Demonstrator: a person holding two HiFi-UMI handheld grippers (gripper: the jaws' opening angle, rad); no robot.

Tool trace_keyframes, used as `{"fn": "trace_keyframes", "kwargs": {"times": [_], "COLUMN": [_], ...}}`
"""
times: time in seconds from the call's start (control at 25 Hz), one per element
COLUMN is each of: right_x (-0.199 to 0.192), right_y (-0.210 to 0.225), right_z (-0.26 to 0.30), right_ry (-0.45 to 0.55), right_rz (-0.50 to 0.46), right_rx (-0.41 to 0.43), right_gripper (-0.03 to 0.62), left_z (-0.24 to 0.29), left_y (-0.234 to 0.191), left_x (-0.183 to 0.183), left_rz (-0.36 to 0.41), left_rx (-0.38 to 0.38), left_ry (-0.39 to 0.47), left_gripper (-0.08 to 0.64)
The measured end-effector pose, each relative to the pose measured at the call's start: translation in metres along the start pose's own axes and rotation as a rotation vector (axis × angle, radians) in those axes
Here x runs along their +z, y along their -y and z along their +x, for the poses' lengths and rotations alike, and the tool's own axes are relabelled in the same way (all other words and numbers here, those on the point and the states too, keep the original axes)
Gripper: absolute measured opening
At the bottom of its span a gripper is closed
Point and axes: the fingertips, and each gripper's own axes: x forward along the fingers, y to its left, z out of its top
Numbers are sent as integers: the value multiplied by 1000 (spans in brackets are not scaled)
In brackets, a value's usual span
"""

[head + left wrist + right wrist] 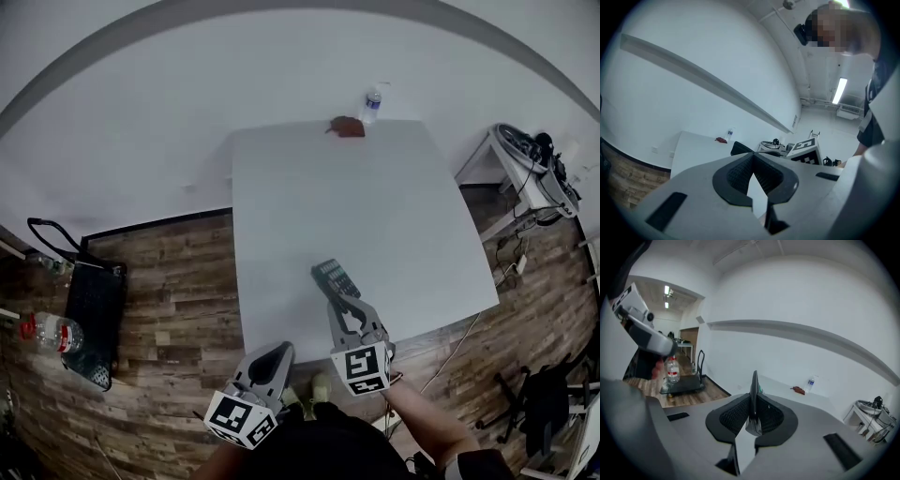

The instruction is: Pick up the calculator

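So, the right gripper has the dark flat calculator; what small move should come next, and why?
Probably lift it straight up a little, jaws closed. The right gripper clamps only the near end of the dark flat calculator, which stands edge-on between the pads and reaches out over the white square table. The left gripper is shut and empty.

left tool and right tool: grey shells, black ribbed pads. black-and-white marker cube on each. dark top worn.
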Motion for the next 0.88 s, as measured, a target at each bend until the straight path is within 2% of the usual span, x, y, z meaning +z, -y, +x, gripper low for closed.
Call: {"fn": "trace_keyframes", "kwargs": {"times": [0.32,0.64,0.88], "right_x": [62,97,106], "right_y": [-5,-15,-14], "right_z": [-39,-62,-63], "right_ry": [105,167,185], "right_rz": [85,165,198], "right_rx": [66,127,146], "right_gripper": [51,51,50], "left_z": [8,6,13], "left_y": [11,14,13], "left_x": [32,54,65], "left_rz": [60,102,119], "left_rx": [-30,-38,-40], "left_ry": [58,95,105], "left_gripper": [6,6,6]}}
